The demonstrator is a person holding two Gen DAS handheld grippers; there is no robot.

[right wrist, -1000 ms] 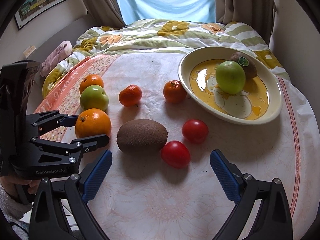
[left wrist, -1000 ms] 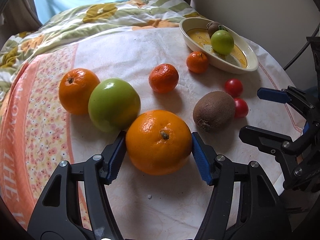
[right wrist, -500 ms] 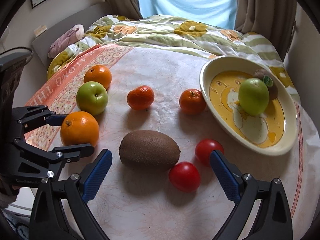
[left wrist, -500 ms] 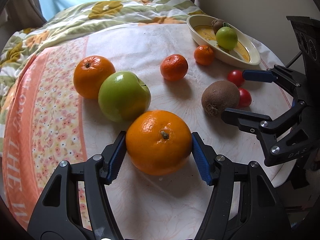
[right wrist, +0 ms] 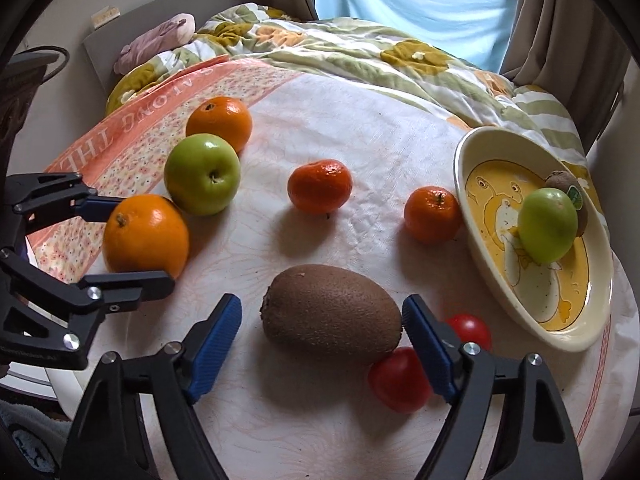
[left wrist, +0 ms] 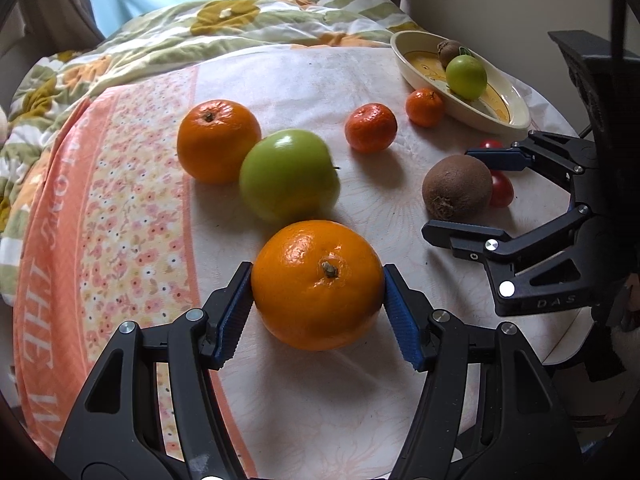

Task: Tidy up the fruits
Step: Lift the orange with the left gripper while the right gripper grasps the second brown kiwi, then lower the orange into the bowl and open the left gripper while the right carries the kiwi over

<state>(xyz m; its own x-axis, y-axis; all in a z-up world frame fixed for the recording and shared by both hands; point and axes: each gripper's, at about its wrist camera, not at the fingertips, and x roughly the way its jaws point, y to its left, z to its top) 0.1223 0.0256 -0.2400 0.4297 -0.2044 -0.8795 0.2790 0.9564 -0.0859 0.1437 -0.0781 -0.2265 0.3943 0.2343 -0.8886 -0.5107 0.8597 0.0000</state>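
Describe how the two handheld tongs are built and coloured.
Both the left tongs and the right tongs are matte black skeletal frames with triangular cut-outs and silver screws. Each finger ends in a ribbed blue pad. Faint lettering marks the bodies.

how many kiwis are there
2. One kiwi lies on the table between the right gripper's closing jaws; the other kiwi sits in the dish behind the green apple, partly hidden. Others may be hidden.
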